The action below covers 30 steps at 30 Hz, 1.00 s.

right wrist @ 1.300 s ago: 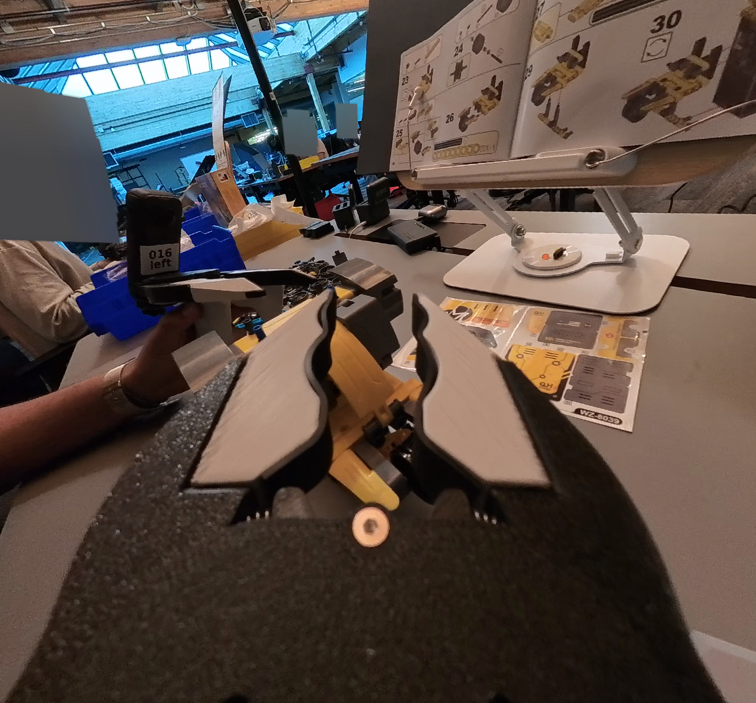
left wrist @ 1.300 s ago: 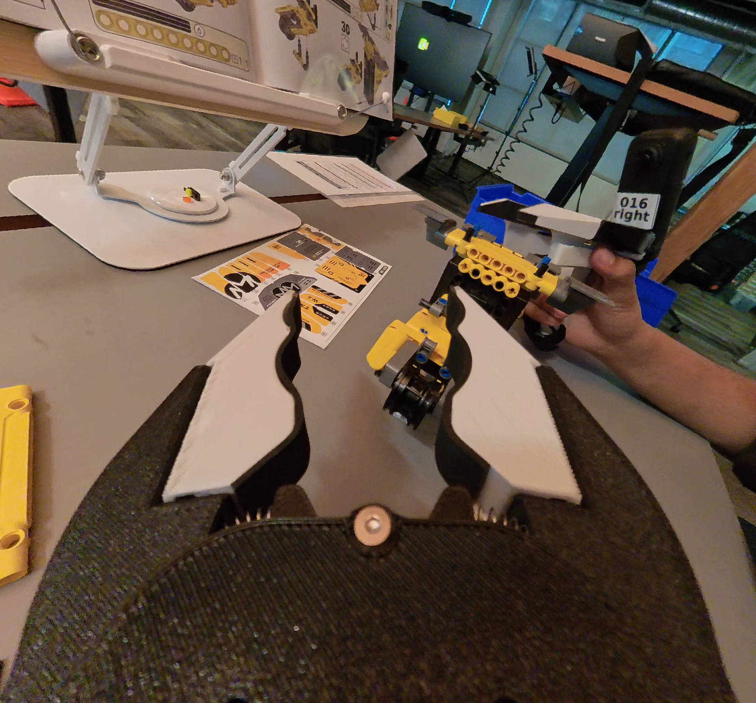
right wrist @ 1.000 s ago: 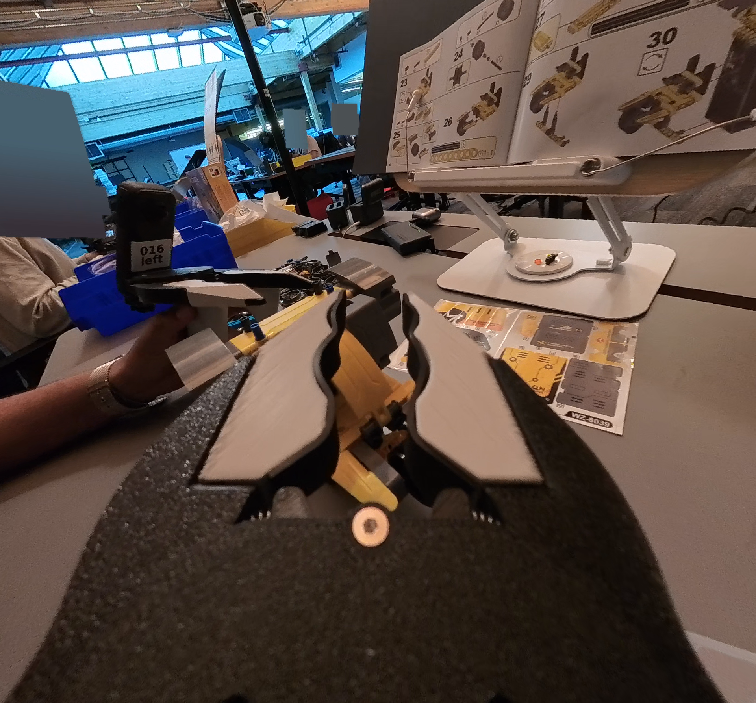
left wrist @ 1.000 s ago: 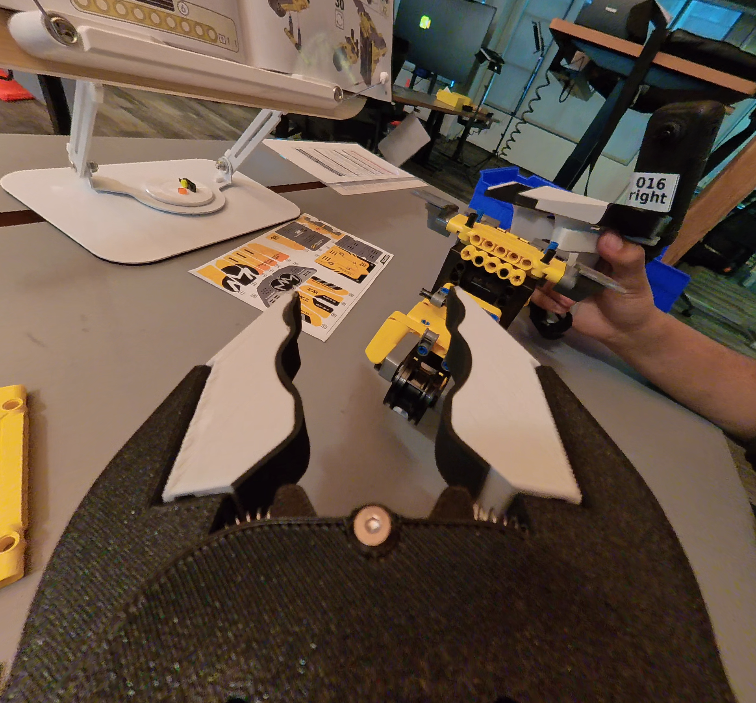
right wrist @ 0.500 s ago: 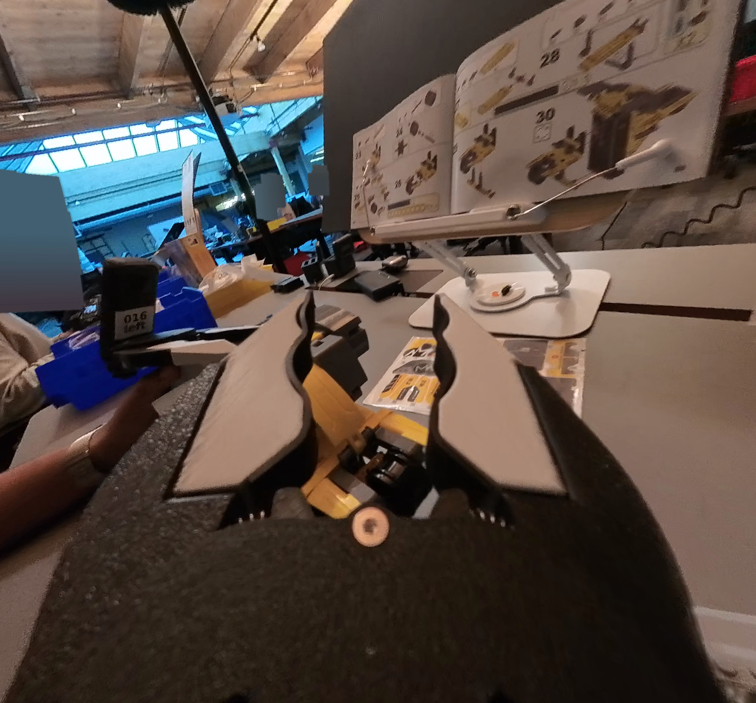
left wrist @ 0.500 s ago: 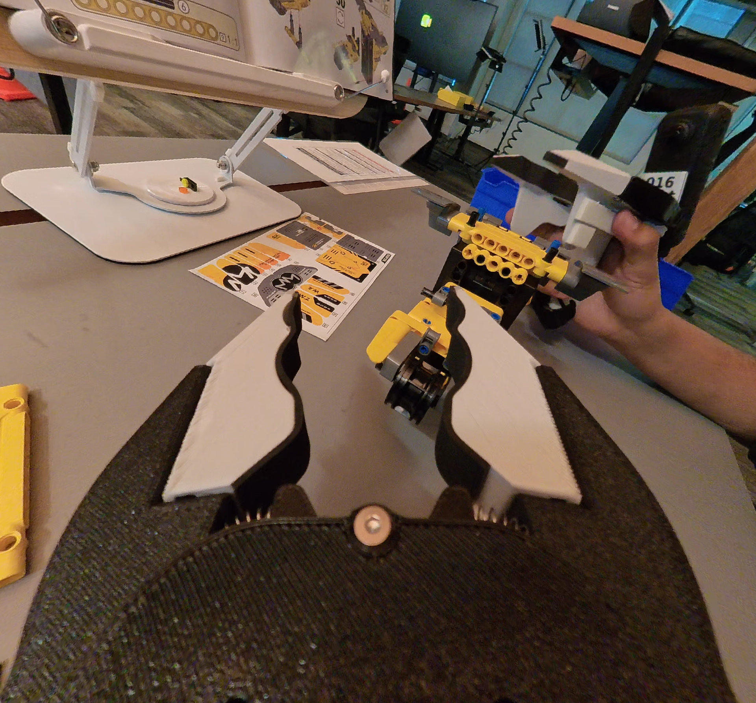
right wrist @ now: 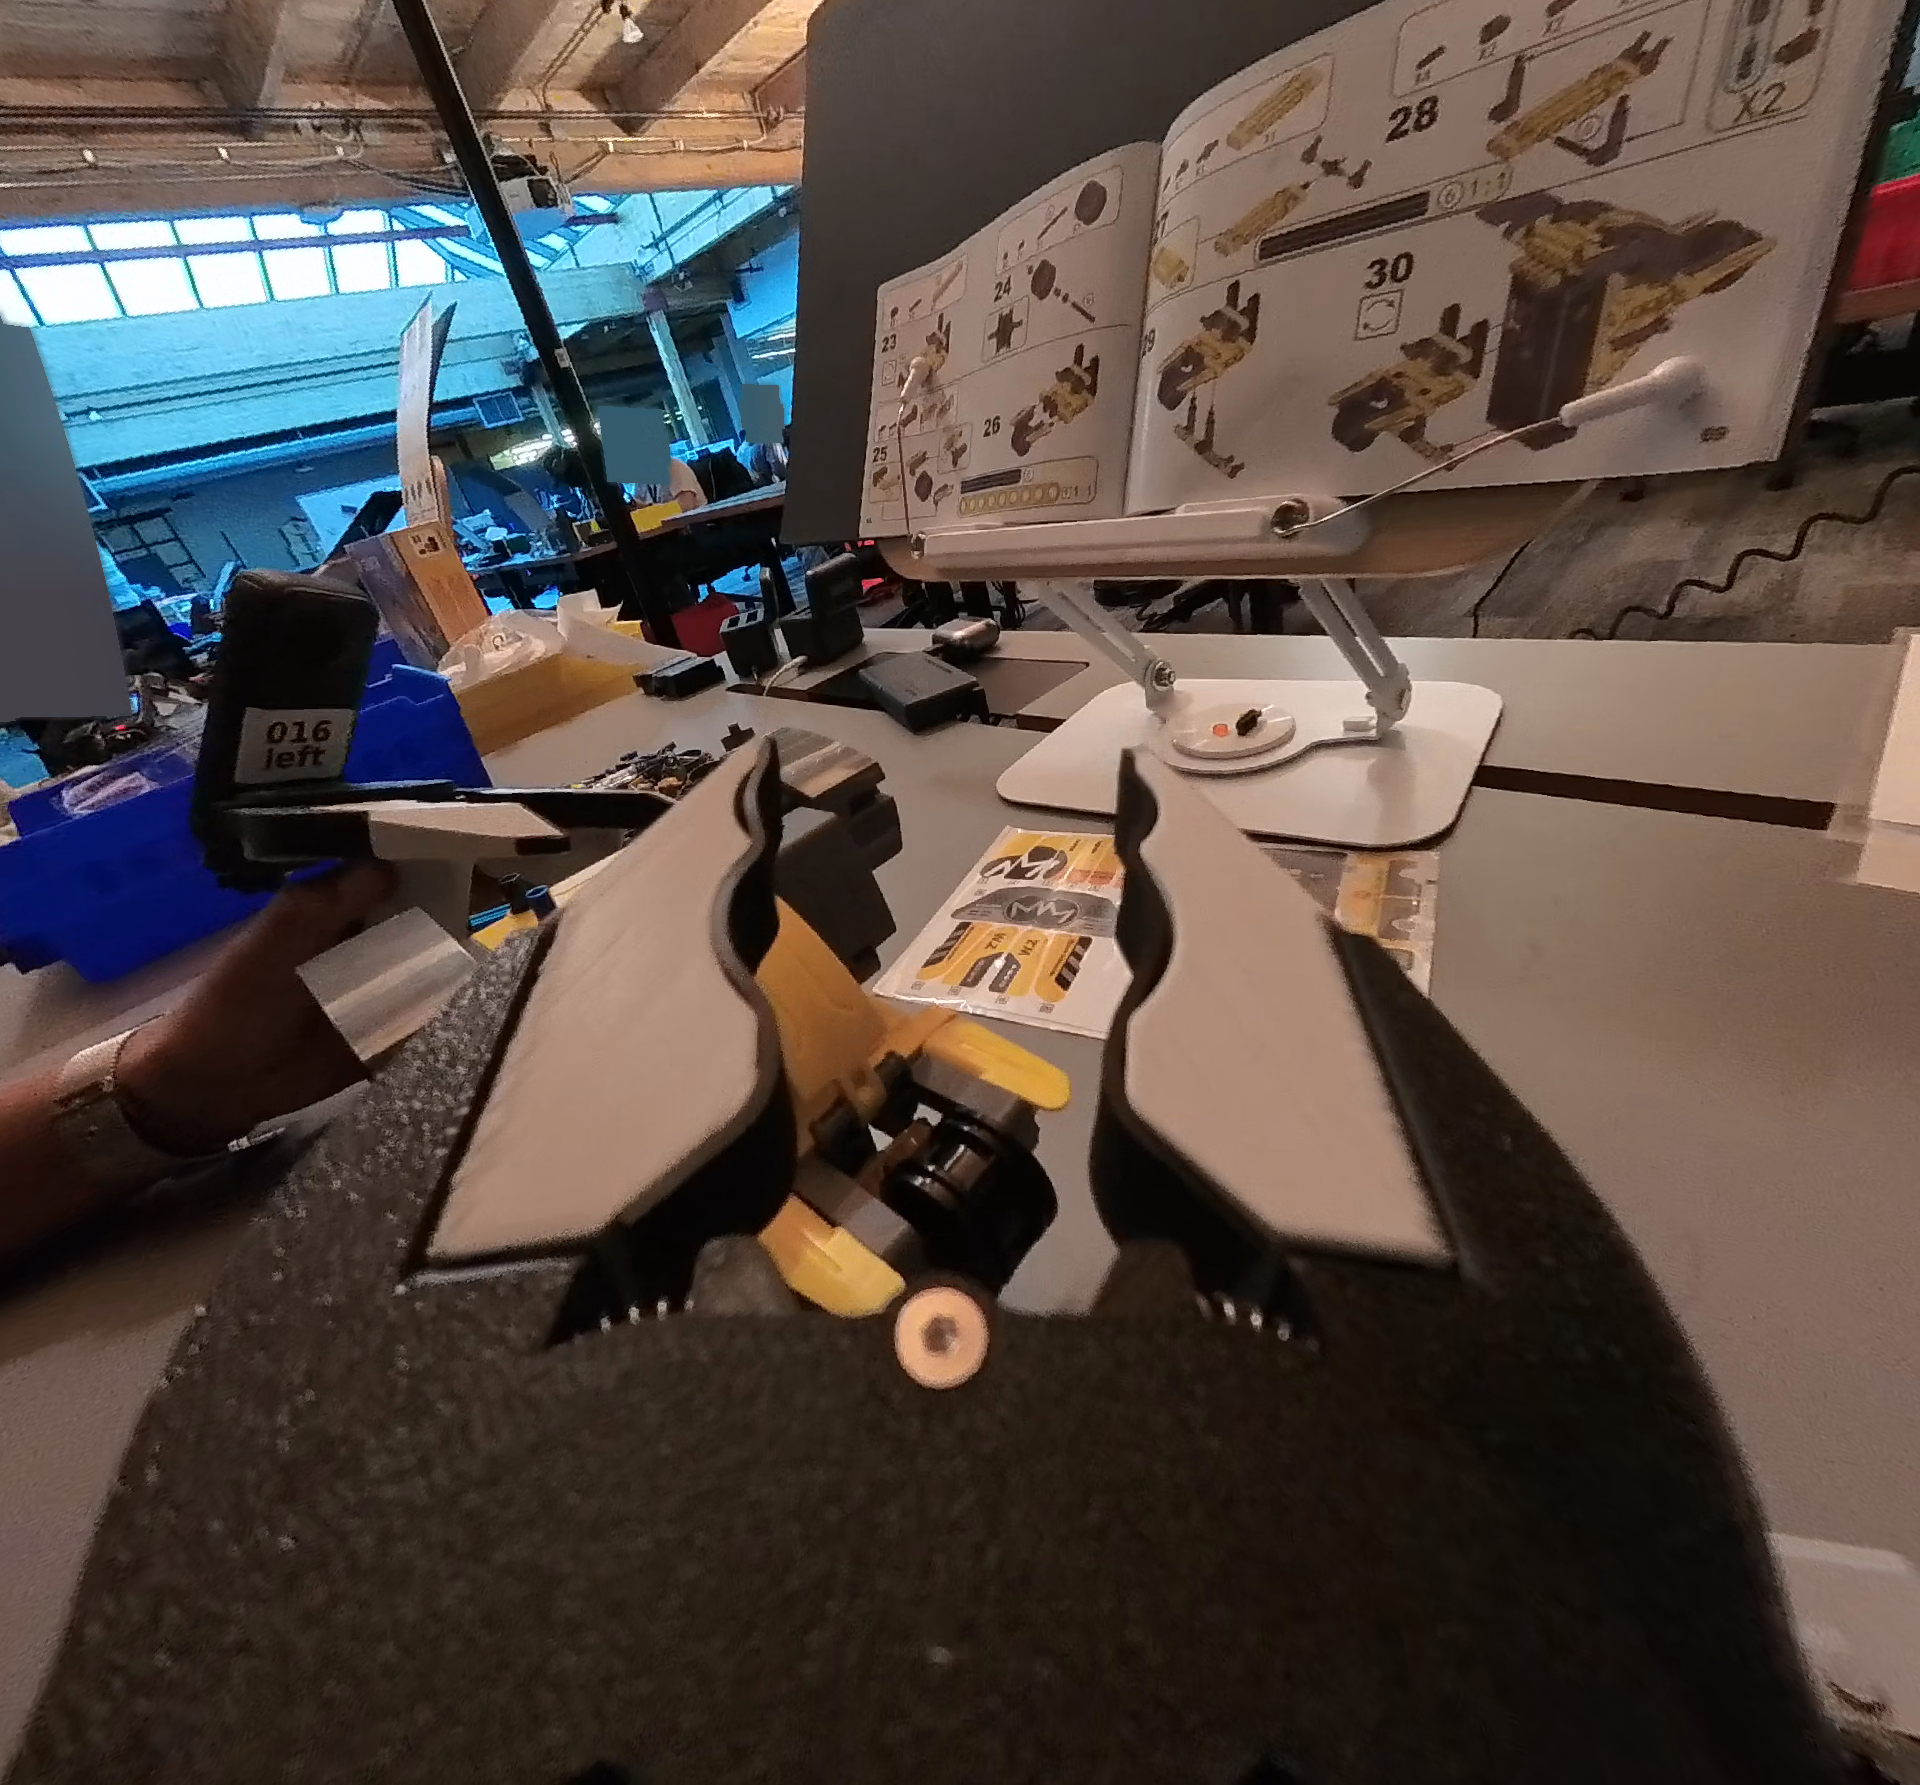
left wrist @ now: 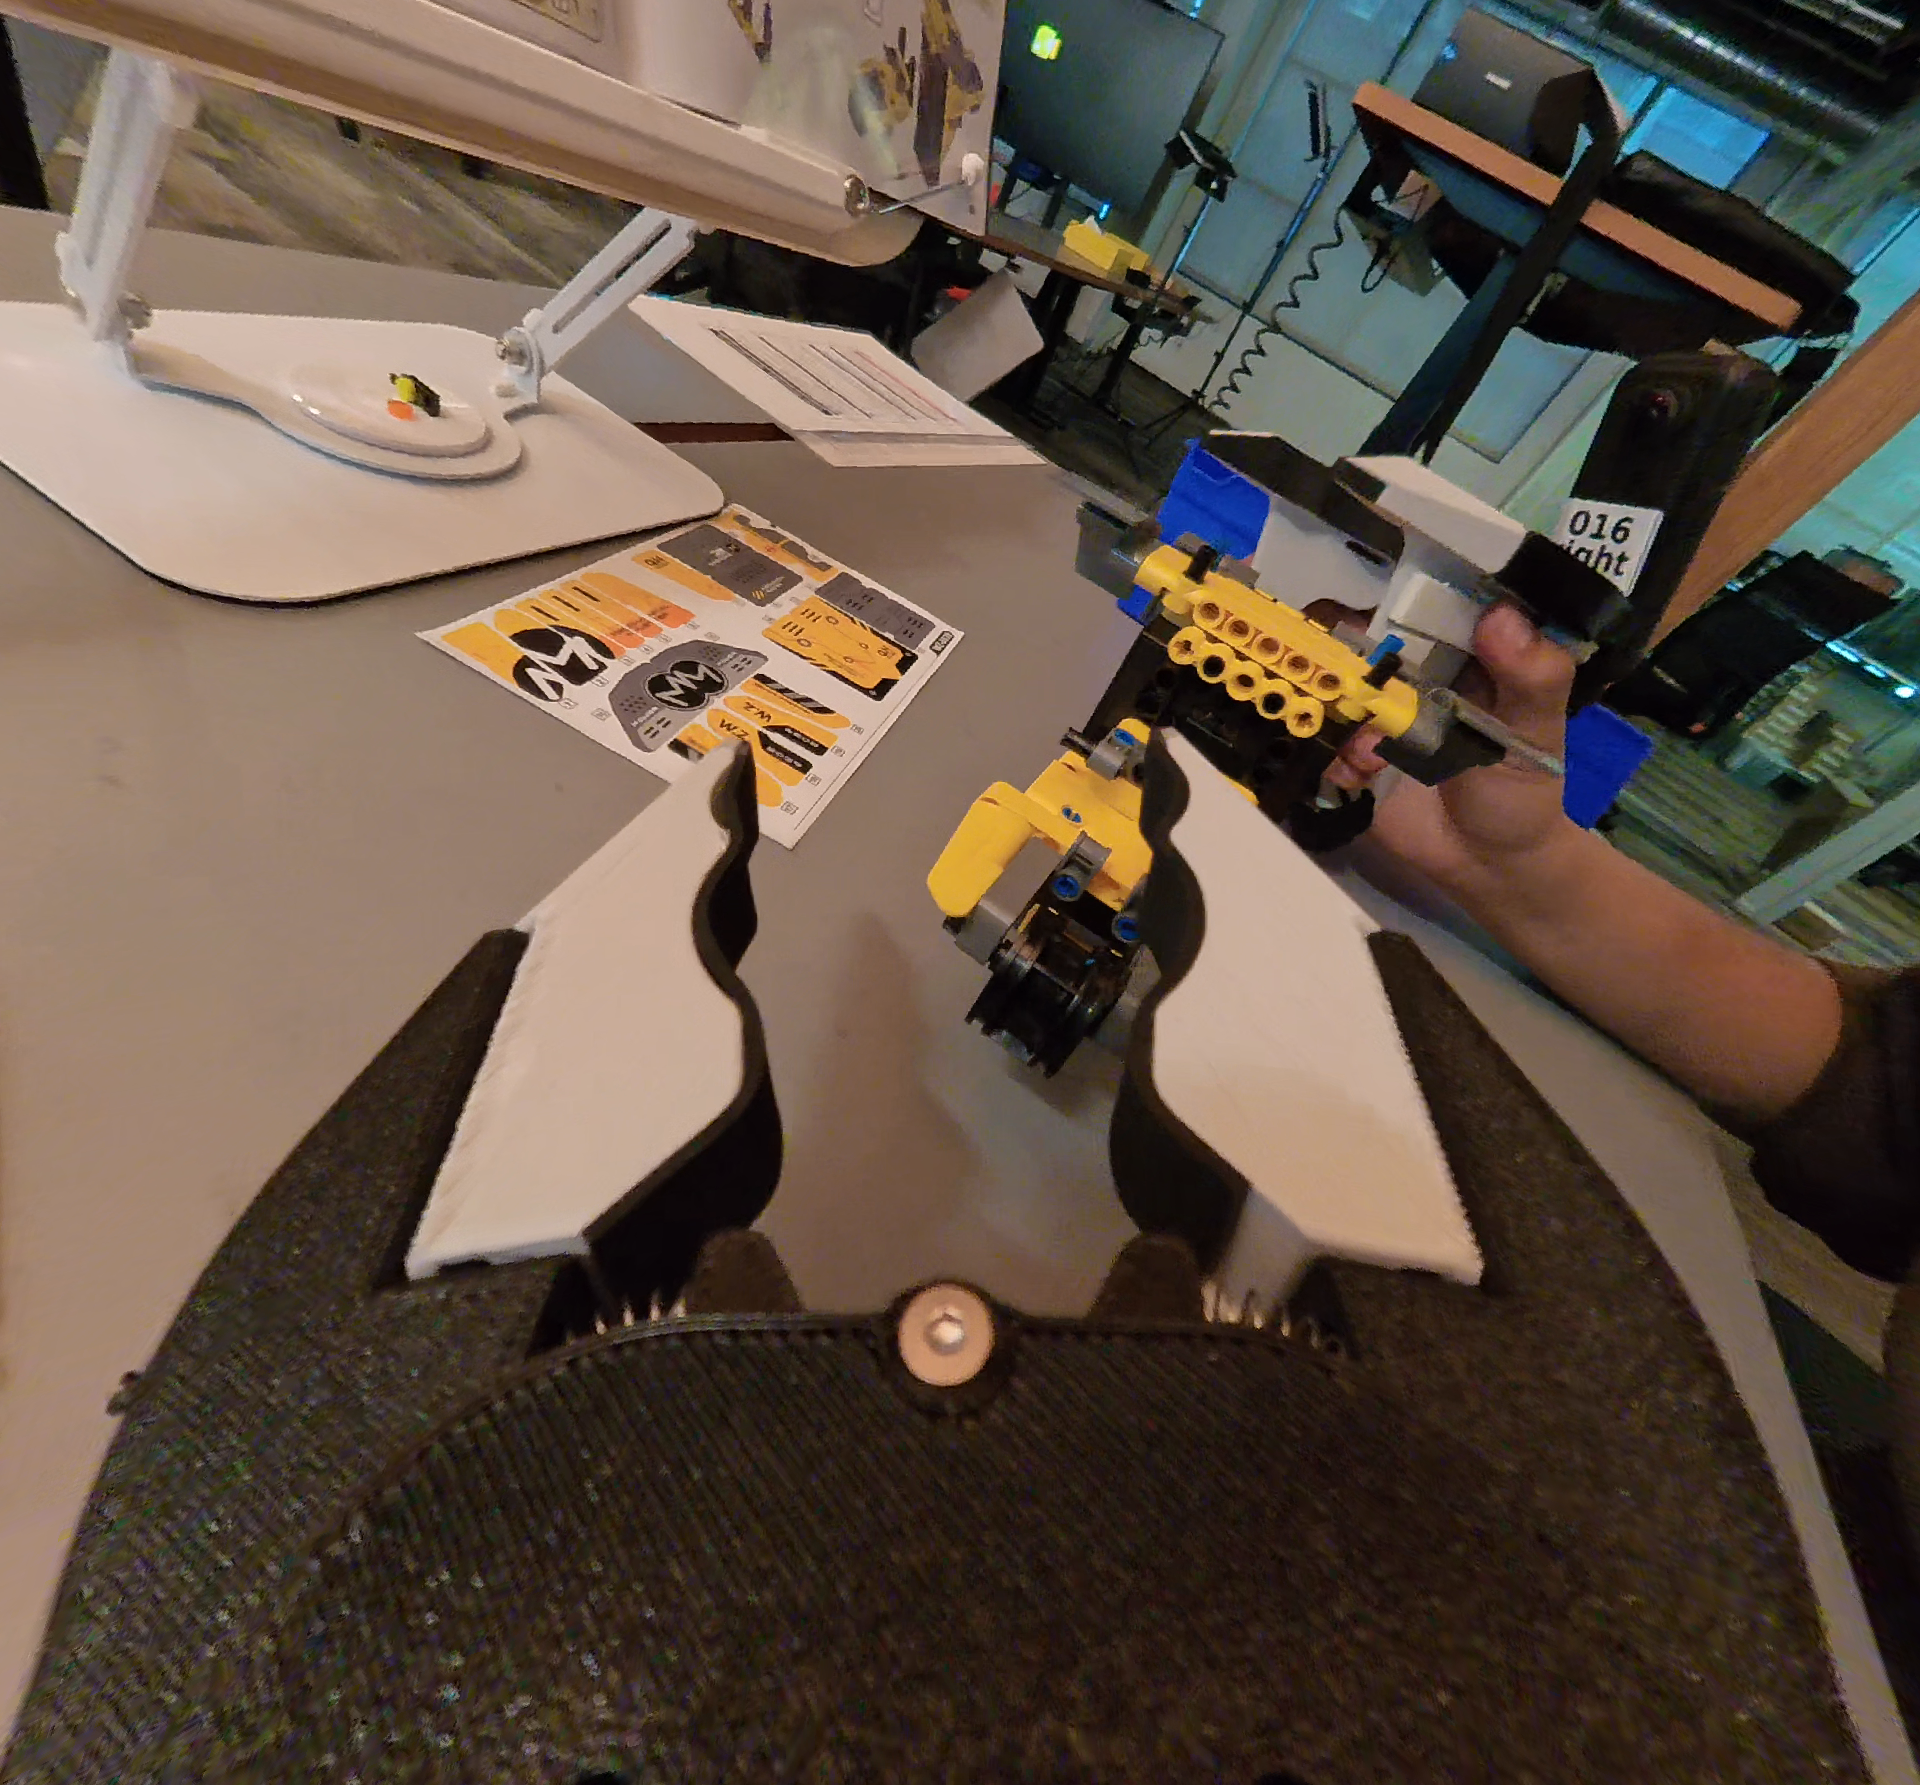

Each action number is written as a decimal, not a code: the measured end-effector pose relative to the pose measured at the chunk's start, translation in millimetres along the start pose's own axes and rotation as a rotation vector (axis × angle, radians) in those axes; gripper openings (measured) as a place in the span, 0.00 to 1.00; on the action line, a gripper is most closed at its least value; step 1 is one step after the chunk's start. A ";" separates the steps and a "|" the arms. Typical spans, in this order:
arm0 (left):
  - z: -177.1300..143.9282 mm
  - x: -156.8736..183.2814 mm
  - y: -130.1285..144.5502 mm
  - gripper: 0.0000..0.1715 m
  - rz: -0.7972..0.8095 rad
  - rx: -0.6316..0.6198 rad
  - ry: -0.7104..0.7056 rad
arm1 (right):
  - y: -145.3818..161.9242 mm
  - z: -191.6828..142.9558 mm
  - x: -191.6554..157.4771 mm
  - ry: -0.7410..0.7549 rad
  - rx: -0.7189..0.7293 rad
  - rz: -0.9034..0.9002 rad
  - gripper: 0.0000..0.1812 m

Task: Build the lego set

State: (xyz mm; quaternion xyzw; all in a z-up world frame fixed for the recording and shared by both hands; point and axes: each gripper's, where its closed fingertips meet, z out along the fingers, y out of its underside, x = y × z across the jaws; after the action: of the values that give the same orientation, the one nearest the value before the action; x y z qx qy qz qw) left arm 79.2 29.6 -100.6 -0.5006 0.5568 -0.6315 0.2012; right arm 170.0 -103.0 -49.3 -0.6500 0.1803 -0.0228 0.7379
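The left gripper is spread wide over the grey table, gripping nothing; its right finger sits just beside the yellow-and-black brick model at 1 o'clock. The right gripper is also spread, with the same model between its fingers; contact cannot be told. A sticker sheet lies at 11 o'clock, before a white stand holding an open instruction booklet. Blue bins sit at 9 o'clock in the right wrist view, contents unclear.
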 end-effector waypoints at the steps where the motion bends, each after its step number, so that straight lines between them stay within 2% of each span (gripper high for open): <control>1: 0.2 0.7 0.3 0.41 -0.001 -0.002 0.003 | -0.6 -0.4 0.3 0.001 0.001 -0.003 0.35; 4: 0.8 1.0 1.6 0.41 0.010 -0.011 -0.001 | -4.9 -2.3 0.3 -0.008 0.018 -0.002 0.35; 8: 1.7 1.1 3.1 0.41 0.006 -0.016 0.001 | -17.9 -8.9 -21.2 -0.172 0.099 0.031 0.36; 13: 2.6 -0.2 5.2 0.41 -0.031 -0.019 0.019 | -23.4 -14.6 -28.3 -0.232 0.111 0.012 0.36; 17: -0.9 0.7 -0.6 0.42 -0.036 0.002 0.028 | -32.9 -22.6 -39.4 -0.340 0.150 0.079 0.36; 22: -8.2 29.0 -13.5 0.44 -0.036 0.047 0.219 | -32.1 -24.9 -42.8 -0.388 0.137 0.066 0.38; 25: -7.9 35.6 -9.7 0.46 -0.013 0.029 0.263 | -16.1 -14.0 -37.5 -0.357 0.054 0.023 0.38; 28: -4.5 40.5 -3.4 0.51 0.011 -0.003 0.277 | -2.6 -6.7 -37.8 -0.360 -0.006 0.018 0.42; 30: -2.1 44.6 -0.1 0.61 0.038 -0.022 0.275 | -4.3 -6.9 -41.6 -0.388 0.010 0.053 0.45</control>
State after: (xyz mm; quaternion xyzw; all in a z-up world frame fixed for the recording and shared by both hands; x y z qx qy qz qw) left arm 58.7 -5.6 -82.1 -0.4009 0.5955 -0.6841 0.1293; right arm 130.0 -99.1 -35.9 -0.6333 0.0514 0.1215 0.7626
